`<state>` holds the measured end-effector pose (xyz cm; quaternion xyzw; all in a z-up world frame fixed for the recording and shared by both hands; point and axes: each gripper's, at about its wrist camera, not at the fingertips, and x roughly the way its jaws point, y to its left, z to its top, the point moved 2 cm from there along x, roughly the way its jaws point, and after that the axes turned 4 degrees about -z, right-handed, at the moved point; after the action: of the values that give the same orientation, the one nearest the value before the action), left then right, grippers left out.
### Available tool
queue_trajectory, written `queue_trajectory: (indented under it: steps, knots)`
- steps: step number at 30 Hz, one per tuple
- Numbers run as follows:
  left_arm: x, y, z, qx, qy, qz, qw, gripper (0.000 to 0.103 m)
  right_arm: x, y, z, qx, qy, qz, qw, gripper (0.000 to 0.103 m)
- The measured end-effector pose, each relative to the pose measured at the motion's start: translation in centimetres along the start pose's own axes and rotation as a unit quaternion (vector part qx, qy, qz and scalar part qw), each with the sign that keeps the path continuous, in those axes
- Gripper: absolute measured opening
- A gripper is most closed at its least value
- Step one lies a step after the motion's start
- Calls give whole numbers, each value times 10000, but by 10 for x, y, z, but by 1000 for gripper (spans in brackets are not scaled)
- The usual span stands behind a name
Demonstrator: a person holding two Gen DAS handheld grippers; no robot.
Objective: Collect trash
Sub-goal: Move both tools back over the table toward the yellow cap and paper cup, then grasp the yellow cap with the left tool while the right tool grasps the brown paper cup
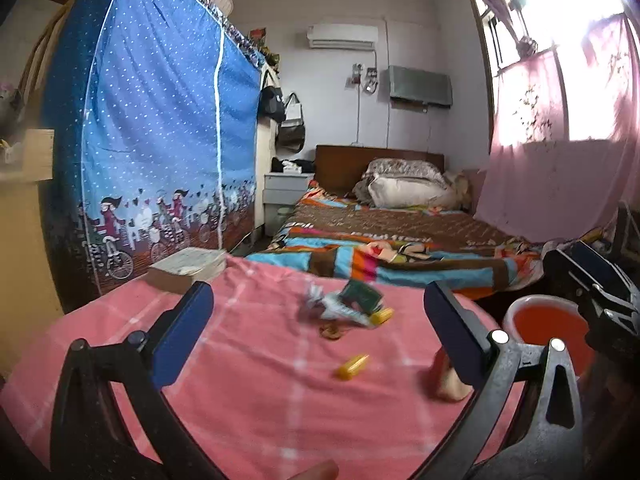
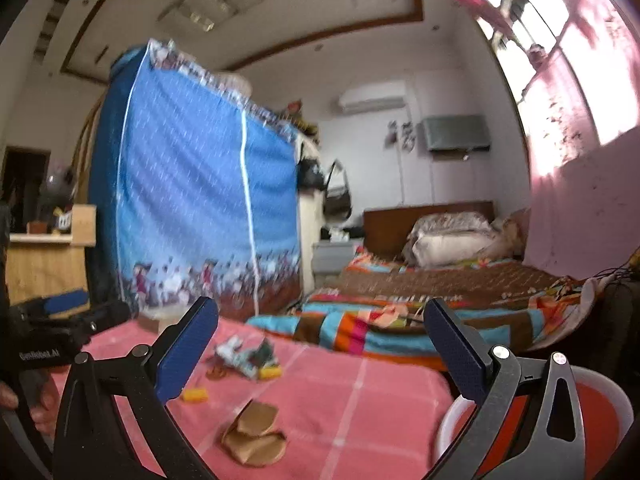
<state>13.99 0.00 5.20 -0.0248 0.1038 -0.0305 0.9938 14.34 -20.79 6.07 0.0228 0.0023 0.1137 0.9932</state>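
Observation:
Trash lies on a pink checked tablecloth (image 1: 260, 400): a crumpled wrapper pile (image 1: 344, 306), two yellow pieces (image 1: 352, 366) (image 1: 383, 315) and a brown scrap (image 1: 331, 332). In the right wrist view I see the wrapper pile (image 2: 246, 354), yellow pieces (image 2: 195, 395) (image 2: 270, 372) and brown peel pieces (image 2: 254, 436). A red bin with a white rim (image 1: 548, 328) stands off the table's right edge, also in the right wrist view (image 2: 604, 412). My left gripper (image 1: 318, 320) is open and empty above the cloth. My right gripper (image 2: 320, 334) is open and empty.
A thick book (image 1: 188, 268) lies at the table's far left corner. A blue fabric wardrobe (image 1: 160, 140) stands left. A bed with a colourful quilt (image 1: 400, 240) lies beyond the table. The right gripper's body (image 1: 592, 292) shows at the right edge.

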Motion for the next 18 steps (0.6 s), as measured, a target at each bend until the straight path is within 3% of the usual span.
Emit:
queue_trajectory:
  steps: [7,15,18]
  knots:
    - [10,21,-13,-191,493,-66,9986,103,26,14,-28,-197,975,223,9948,103]
    - [40,14,-23,-154,1403,-389,9892,103,53,24,-64,-177,2221,429,9739,103]
    - [53,11,-31,-132,1818,-565,9816,91,61,26,-73,-162,2532,487,9661,99]
